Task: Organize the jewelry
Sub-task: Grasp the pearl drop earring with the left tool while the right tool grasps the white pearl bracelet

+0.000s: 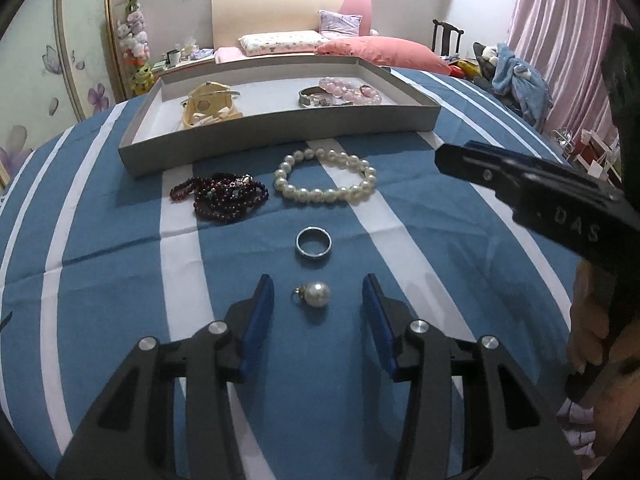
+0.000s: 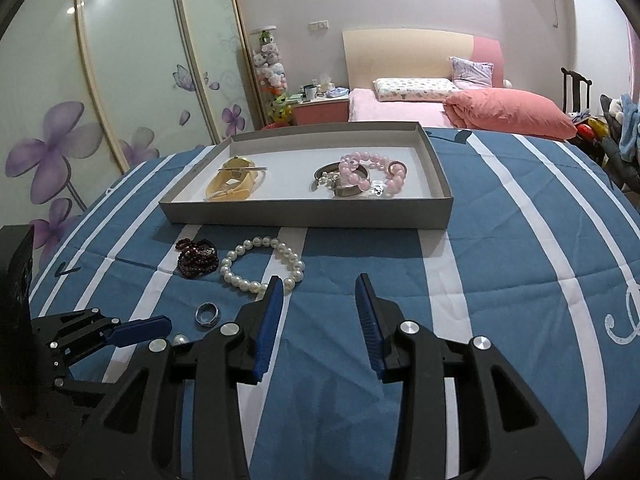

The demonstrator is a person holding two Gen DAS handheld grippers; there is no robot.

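A pearl pendant (image 1: 314,294) lies on the blue-and-white striped cloth (image 1: 120,280), between the blue pads of my left gripper (image 1: 318,284), which touch nothing; the gripper is open. Beyond it lie a silver ring (image 1: 313,242), a white pearl bracelet (image 1: 326,178) and a dark red bead strand (image 1: 224,196). Behind these stands a grey tray (image 1: 280,136) holding a cream watch (image 1: 210,106), a metal bangle (image 1: 310,96) and a pink bead bracelet (image 1: 352,90). My right gripper (image 2: 319,280) hovers open over bare cloth, right of the pearl bracelet (image 2: 262,266), with nothing between its fingers.
The cloth covers a table. A bed with a pink quilt (image 2: 508,112) stands behind it. Sliding wardrobe doors with purple flowers (image 2: 60,140) are at the left. A dark chair (image 1: 446,40) and piled clothes (image 1: 516,76) stand at the right.
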